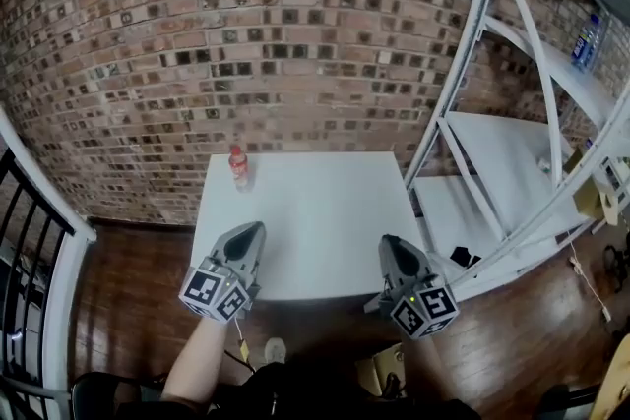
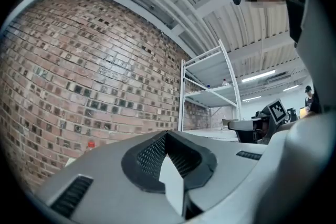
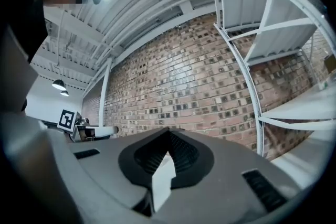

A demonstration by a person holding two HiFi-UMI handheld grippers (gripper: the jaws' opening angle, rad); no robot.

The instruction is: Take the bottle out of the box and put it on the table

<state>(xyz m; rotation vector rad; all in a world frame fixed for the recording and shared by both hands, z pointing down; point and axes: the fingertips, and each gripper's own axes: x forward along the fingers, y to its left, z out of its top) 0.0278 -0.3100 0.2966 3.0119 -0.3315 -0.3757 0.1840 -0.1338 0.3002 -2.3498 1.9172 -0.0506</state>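
Now, left gripper (image 1: 257, 229) and right gripper (image 1: 388, 242) at the table's (image 1: 325, 211) near edge — jaws together, empty — bottle (image 1: 238, 166) upright beyond.

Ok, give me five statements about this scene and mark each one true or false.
1. The bottle stands upright on the white table. True.
2. The left gripper and the right gripper are both shut and empty. True.
3. The bottle is between the left gripper's jaws. False: it stands apart from both grippers, near the table's far left corner.
4. The wall behind the table is plain white plaster. False: it is a brick wall.
5. A white shelf rack stands at the table's right. True.
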